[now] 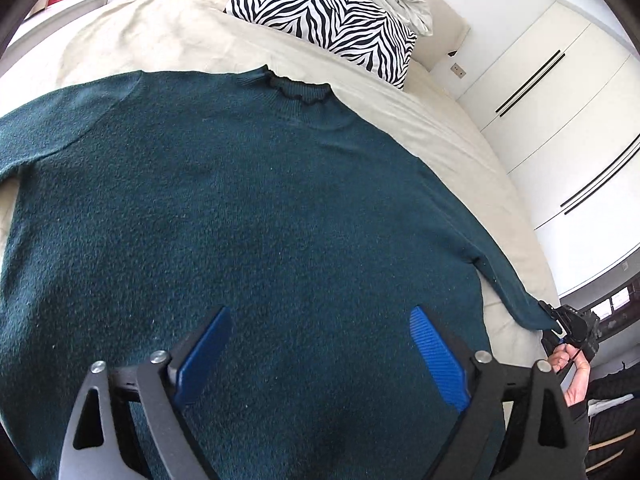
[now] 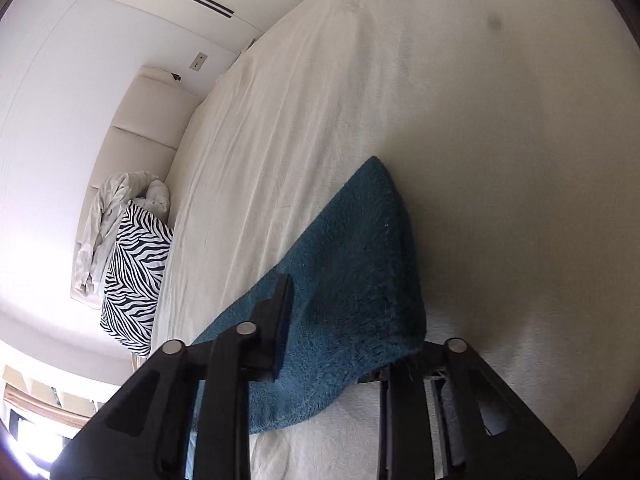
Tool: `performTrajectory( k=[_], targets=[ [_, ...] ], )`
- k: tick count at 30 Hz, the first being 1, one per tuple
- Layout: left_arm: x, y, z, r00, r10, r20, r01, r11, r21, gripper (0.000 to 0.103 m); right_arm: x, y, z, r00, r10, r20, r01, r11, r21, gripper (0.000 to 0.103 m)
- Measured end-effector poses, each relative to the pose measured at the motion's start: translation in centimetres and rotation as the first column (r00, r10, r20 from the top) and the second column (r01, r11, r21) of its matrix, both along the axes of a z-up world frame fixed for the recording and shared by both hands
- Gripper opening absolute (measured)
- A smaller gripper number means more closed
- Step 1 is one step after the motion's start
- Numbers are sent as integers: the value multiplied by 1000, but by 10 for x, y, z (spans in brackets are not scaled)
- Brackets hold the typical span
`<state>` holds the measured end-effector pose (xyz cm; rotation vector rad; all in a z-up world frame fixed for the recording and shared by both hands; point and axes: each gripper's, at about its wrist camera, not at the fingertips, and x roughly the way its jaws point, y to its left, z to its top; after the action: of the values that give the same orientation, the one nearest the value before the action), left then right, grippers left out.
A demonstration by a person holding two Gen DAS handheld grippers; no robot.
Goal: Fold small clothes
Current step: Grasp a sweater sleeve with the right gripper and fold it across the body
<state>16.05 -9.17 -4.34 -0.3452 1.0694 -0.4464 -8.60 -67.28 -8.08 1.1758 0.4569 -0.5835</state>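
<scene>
Currently the teal sweater (image 1: pixel 240 208) lies flat on the bed (image 1: pixel 460 148), filling the frame's centre. Left tongs (image 1: pixel 320 344) hover released above its hem at lower centre; right tongs (image 2: pixel 344 332) are clenched on the sleeve cuff (image 2: pixel 352 280).

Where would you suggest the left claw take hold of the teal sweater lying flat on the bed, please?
Probably the bottom hem below the open left claw: the sweater lies flat, collar away, so come from the near edge. The right claw already grips the sleeve cuff.
</scene>
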Motion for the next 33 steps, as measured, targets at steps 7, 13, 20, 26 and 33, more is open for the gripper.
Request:
performTrajectory(
  k=[7, 13, 20, 26, 33],
  targets=[
    [30, 20, -2, 999, 21, -32, -25, 990, -141, 75, 134, 99, 96, 938, 342, -49, -342, 901, -266, 10],
    [46, 47, -4, 997, 57, -50, -69, 961, -267, 78, 248, 260, 108, 758, 643, -109, -638, 696, -330, 10],
    [57, 49, -17, 995, 34, -95, -65, 934, -351, 92, 302, 410, -3, 522, 832, -190, -853, 509, -112, 48],
    [65, 25, -27, 989, 0, -150, -60, 915, -399, 93, 243, 429, -8, 523, 838, -154, -846, 490, -211, 63],
    [67, -14, -36, 986, -6, -169, -44, 955, -293, 81, 187, 379, -10, 629, 777, -19, -771, 620, -149, 63]
  ],
)
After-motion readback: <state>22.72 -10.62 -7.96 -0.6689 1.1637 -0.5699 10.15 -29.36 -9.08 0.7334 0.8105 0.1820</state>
